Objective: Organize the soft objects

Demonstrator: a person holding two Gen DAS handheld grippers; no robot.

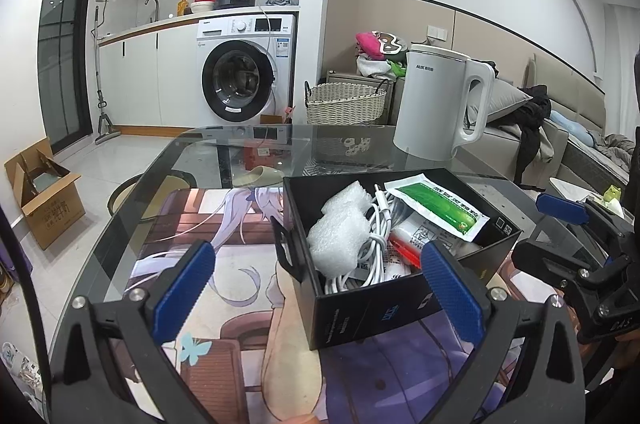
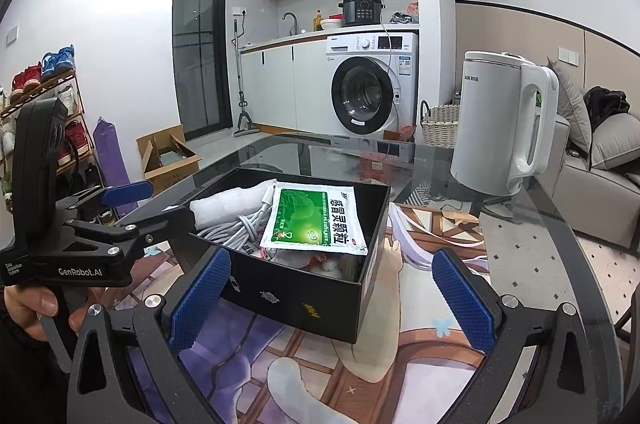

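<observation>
Black box [image 1: 372,308] between spread left tool [image 1: 316,284] fingers

box [image 2: 296,298] top open | kettle [image 2: 500,128] behind | mat [image 2: 420,356] front bare

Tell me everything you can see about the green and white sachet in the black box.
The sachet is a flat, glossy packet, white-edged with a green printed panel and Chinese lettering. It looks sealed and lies face up, slightly tilted, on top of the white cable and other packets inside the open black box. Neither gripper touches it.
</observation>
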